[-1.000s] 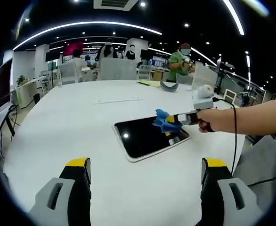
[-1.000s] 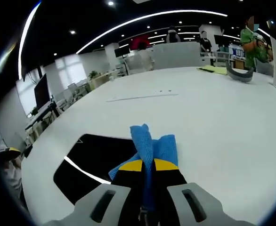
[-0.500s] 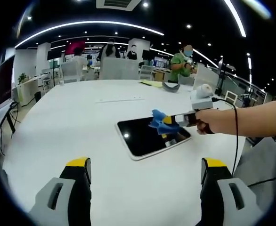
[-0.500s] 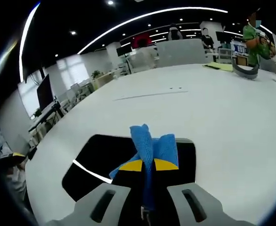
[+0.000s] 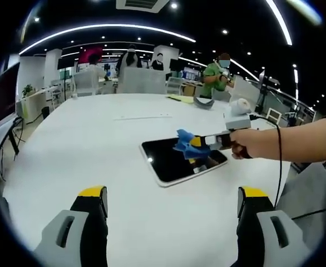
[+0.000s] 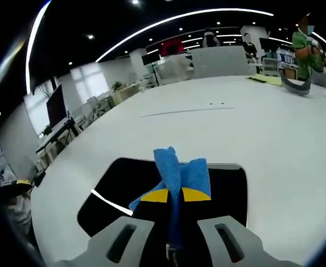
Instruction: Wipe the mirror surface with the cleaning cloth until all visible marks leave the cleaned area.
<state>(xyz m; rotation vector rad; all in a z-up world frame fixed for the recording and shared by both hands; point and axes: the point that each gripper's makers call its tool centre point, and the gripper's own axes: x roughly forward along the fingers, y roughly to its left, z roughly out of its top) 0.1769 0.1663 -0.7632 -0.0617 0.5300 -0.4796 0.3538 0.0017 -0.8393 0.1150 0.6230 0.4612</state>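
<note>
Open-plan office with ceiling light strips is surrounding a big white surface (image 5: pixel 68 144), and a flat rectangular dark mirror with a pale rim (image 5: pixel 174 161) is lying on it, right of centre in the left gripper view. In the right gripper view the mirror (image 6: pixel 124 186) is sitting directly under and ahead of the right gripper (image 6: pixel 175 194), reflecting a ceiling light streak. A bunched blue cleaning cloth (image 6: pixel 179 172) is sticking up from between the yellow-tipped fingers (image 6: pixel 154 196), which are pinched tight on it. Seen from the left gripper view, the cloth (image 5: pixel 183 142) is hanging over the mirror's far right part; touching or just above, cannot tell. A person's hand (image 5: pixel 246 143) is gripping the right gripper (image 5: pixel 199 142), with the forearm reaching in from the right edge and a black cable trailing down. The left gripper (image 5: pixel 171 197) is hovering above bare surface, near side of the mirror, fingers (image 5: pixel 93 194) spread wide and gripping nothing. Several people are standing or sitting at desks far behind the surface.
</note>
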